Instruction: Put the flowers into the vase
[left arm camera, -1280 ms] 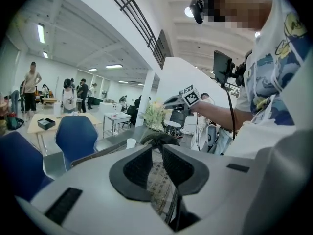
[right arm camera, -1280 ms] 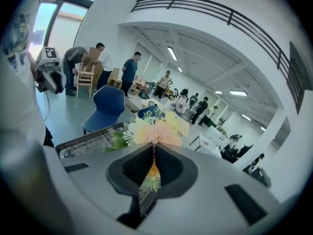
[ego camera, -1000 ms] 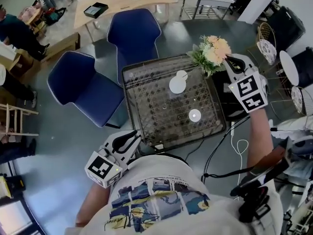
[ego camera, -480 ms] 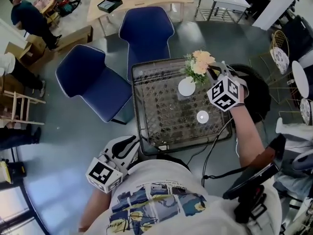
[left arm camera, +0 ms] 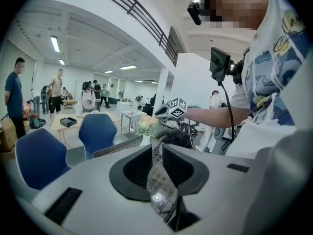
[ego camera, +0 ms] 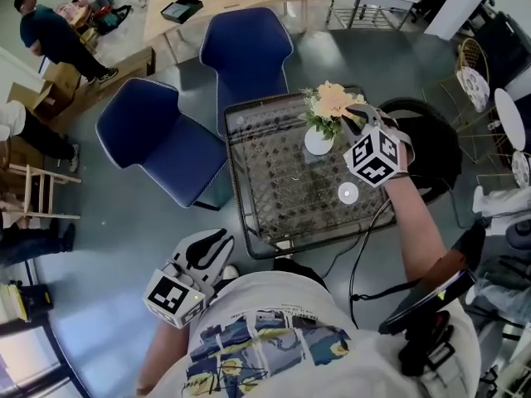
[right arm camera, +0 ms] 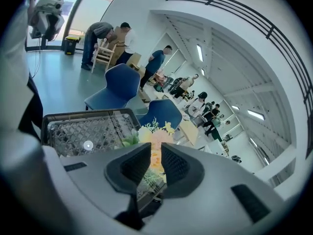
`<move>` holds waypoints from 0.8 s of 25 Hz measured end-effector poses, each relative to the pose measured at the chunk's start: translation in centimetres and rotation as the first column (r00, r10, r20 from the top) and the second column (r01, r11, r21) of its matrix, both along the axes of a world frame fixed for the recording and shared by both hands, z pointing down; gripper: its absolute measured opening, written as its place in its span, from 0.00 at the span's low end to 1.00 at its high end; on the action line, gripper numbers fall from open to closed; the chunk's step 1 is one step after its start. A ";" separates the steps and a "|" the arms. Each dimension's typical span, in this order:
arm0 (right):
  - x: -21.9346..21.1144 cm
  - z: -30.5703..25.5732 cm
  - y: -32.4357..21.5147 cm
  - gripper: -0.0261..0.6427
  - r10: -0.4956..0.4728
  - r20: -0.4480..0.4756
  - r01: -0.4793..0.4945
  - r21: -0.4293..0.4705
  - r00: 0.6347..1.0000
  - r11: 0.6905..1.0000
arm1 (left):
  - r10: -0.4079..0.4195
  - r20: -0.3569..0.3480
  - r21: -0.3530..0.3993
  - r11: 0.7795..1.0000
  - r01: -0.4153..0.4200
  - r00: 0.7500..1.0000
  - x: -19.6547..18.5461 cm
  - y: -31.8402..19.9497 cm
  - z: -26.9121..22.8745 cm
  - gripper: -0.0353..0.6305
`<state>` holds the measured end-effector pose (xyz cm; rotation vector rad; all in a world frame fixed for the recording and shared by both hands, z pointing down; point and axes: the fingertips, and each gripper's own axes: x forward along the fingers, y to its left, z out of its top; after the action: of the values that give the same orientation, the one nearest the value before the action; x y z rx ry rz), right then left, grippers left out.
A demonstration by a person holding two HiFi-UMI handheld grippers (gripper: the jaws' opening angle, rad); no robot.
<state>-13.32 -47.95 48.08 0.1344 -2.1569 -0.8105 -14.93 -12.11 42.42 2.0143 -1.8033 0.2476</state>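
Note:
A bunch of peach flowers with green leaves (ego camera: 328, 106) stands over the small white vase (ego camera: 318, 142) at the far side of the wire-mesh table (ego camera: 274, 181), its stems running down into it. My right gripper (ego camera: 353, 116) sits just right of the bunch. In the right gripper view its jaws (right arm camera: 155, 148) are opening, and the flowers (right arm camera: 155, 133) and stems show through the gap. My left gripper (ego camera: 211, 243) hangs off the table's near left corner, shut with nothing in it. From the left gripper (left arm camera: 155, 143) the flowers (left arm camera: 145, 125) and vase (left arm camera: 145, 140) lie far ahead.
A small white disc (ego camera: 348, 193) lies on the mesh nearer to me. Two blue chairs (ego camera: 245, 52) (ego camera: 153, 143) stand behind and left of the table, a black seat (ego camera: 431, 139) to its right. Cables (ego camera: 357, 255) hang off the near edge. People stand at far desks.
My right gripper came down and to the left with the flowers, bringing them from the table's far right corner to over the vase. The left gripper barely shifted.

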 end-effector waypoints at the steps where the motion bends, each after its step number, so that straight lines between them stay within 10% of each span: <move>1: 0.3 -0.6 0.6 0.11 0.012 0.008 -0.012 -0.002 1.000 1.000 | 0.007 0.002 0.007 1.000 -0.008 1.000 -0.2 0.5 -0.3 0.13; 11: 3.4 -2.8 14.4 0.11 0.178 0.166 -0.146 -0.189 0.970 0.971 | 0.132 -0.016 0.044 0.990 -0.131 0.991 -1.7 9.4 -1.4 0.13; 20: 3.3 -0.3 34.0 0.08 0.254 0.219 -0.117 -0.496 0.942 0.860 | 0.258 -0.068 0.061 0.965 -0.254 0.964 -2.6 18.4 -0.9 0.07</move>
<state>-10.07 -13.98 47.76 0.2096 -2.4961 -0.1312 -17.56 6.26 41.50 2.2624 -1.5163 0.1993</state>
